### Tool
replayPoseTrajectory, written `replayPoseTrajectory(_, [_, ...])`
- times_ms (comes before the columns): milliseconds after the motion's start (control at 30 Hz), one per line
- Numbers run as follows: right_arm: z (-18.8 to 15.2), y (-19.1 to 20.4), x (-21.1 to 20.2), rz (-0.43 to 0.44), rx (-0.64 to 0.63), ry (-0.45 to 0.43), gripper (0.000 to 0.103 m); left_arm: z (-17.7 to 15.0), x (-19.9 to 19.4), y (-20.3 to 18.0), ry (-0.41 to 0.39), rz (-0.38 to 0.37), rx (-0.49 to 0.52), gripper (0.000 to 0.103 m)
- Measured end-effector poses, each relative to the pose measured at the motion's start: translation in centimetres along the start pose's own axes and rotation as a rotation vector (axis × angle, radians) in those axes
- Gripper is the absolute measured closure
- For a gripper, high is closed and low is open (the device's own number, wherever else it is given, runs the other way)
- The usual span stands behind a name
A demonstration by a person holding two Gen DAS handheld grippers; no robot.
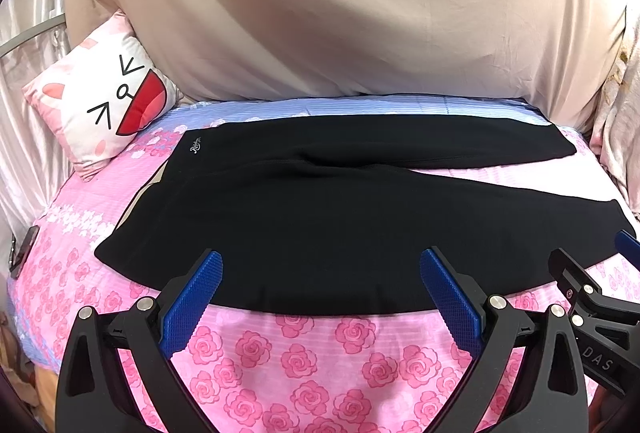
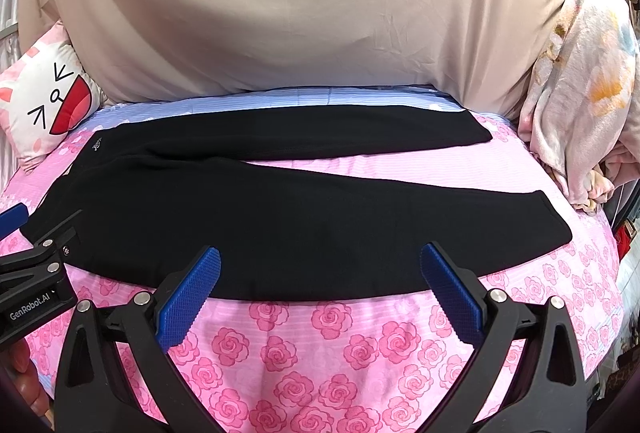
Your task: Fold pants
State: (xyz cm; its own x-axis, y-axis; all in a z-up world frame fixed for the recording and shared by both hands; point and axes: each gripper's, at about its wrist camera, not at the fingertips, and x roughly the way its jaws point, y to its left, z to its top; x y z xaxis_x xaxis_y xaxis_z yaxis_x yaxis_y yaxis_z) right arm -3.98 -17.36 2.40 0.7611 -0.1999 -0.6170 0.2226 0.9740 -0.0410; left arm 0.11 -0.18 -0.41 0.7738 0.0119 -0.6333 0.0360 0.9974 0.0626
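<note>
Black pants lie flat on the pink rose bedspread, waistband to the left, the two legs spread apart toward the right. They also show in the right wrist view. My left gripper is open and empty, its blue pads over the near edge of the near leg. My right gripper is open and empty, over the same near edge further right. The right gripper shows at the right edge of the left wrist view; the left gripper shows at the left edge of the right wrist view.
A cat-face pillow leans at the back left of the bed. A beige sheet hangs behind the bed. A bundled floral blanket sits at the right end. A dark phone-like object lies at the left edge.
</note>
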Motion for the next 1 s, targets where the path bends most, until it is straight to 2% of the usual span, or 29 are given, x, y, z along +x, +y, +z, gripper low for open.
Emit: replayPoseTrajectory(1000, [0.1, -0.34, -0.17, -0.003, -0.002, -0.004, 0.005, 0.12, -0.22, -0.06, -0.004, -0.009, 0.012, 0.005])
